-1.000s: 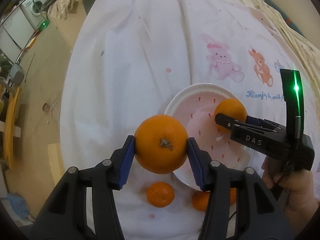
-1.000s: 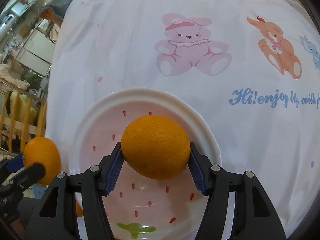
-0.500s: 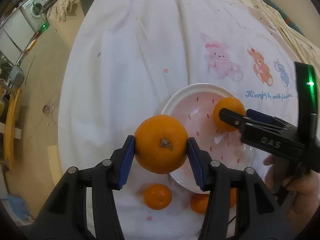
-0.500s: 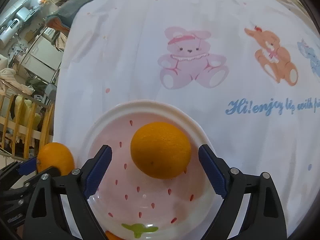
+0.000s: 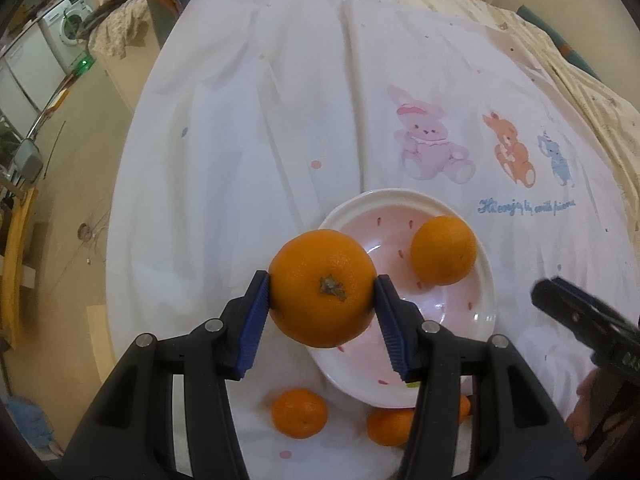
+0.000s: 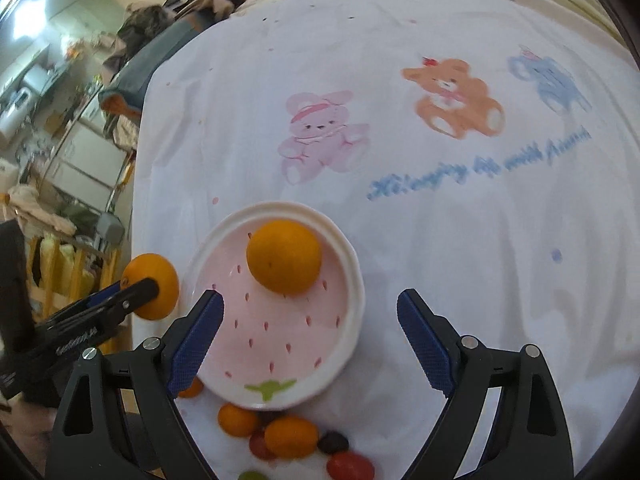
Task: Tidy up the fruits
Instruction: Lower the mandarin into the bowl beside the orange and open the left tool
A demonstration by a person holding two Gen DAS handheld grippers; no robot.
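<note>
Left gripper (image 5: 322, 312) is clamping an orange (image 5: 322, 288) stem-up, hanging over the near-left rim of the strawberry-print plate (image 6: 340, 240). Right gripper (image 6: 310, 334) is sitting spread wide, nothing between its pads, just beside the plate's near edge. A second orange (image 6: 284, 256) is resting in the plate's far half. Loose mandarins (image 5: 299, 413) and dark grapes (image 6: 333, 442) are lying near the plate on the bear-print cloth (image 6: 440, 240).

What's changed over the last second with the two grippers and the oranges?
The right gripper opened, let go of its orange, which now sits in the pink bowl, and drew back toward the camera side. The left gripper stayed shut on the other orange, beside the bowl's rim. The loose fruit on the cloth did not move.
</note>
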